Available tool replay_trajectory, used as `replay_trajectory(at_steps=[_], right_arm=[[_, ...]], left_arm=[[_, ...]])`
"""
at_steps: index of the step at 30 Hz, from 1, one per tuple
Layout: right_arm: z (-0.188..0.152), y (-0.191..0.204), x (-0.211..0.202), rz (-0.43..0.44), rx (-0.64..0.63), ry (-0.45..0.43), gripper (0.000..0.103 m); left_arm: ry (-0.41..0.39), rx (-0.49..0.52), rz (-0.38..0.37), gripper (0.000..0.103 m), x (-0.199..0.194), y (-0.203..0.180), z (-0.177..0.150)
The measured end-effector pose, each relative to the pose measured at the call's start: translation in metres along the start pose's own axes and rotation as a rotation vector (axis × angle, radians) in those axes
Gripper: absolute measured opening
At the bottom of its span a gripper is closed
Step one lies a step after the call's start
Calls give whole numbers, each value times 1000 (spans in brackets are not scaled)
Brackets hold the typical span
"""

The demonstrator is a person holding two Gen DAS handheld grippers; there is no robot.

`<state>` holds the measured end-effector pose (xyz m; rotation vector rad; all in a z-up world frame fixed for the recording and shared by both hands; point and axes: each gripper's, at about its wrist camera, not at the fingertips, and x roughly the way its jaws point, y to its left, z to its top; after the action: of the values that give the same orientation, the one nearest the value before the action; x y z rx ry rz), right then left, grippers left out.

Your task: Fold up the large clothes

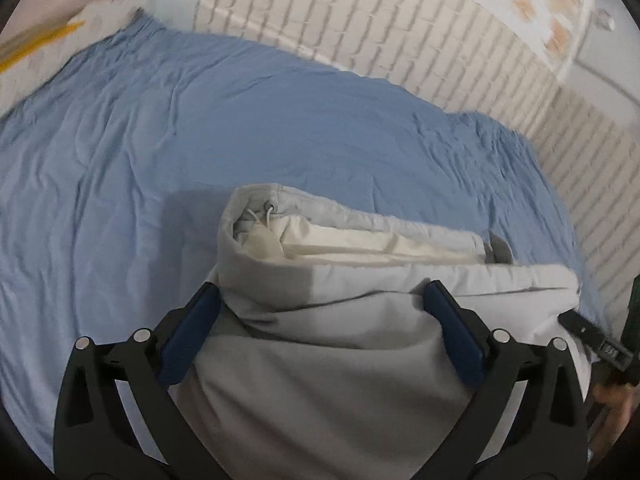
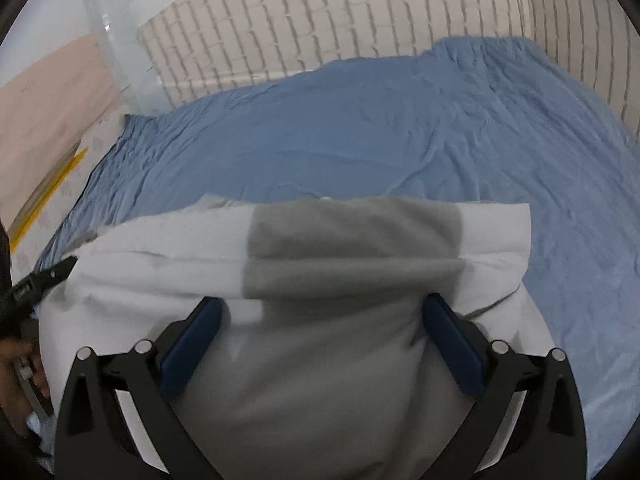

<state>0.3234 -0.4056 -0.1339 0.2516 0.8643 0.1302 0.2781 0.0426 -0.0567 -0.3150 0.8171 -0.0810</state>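
Observation:
A light grey hooded sweatshirt [image 1: 320, 340] lies folded into a thick bundle on a bed with a blue sheet [image 1: 200, 140]. Its hood opening, cream lining and drawstring [image 1: 268, 216] face the far side. My left gripper [image 1: 320, 300] is open, its blue-padded fingers [image 1: 192, 332] spread to either side of the bundle's near fold. The garment also fills the right wrist view [image 2: 340, 320], with a darker shadow band across it. My right gripper [image 2: 320, 316] is open, its fingers [image 2: 452, 344] straddling the fabric. The other gripper's tip shows at each view's edge [image 1: 596, 340] [image 2: 44, 276].
A white brick wall [image 1: 400, 32] runs along the far side of the bed and around its right end [image 2: 580, 12]. A pale patterned floor with a yellow strip [image 2: 48, 192] lies off the left end of the bed. Blue sheet [image 2: 400, 128] stretches beyond the garment.

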Motion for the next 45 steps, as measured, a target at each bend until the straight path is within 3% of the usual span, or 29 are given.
replay_trajectory(at_steps=[3,6,12,16,36,45], right_arm=[[18,-9,27,-10,37,-12,101],[23,-17,60,3,87,8,101],[26,-39,86,74,164,22,102],[25,-39,89,71,161,24,102],[20,-25,99,-20,97,-1,102],[20,-25,104,-15,105,13,102]], left_arm=[[-58,49,39,100,12,-15,10],[-64,64,42,100,21,-40,27],[-33,-13,22,100,56,-13,38],[5,-91,-14,100,83,7,25],[30,-87,5,100,83,22,6],[40,-86,13,100,89,18,2]])
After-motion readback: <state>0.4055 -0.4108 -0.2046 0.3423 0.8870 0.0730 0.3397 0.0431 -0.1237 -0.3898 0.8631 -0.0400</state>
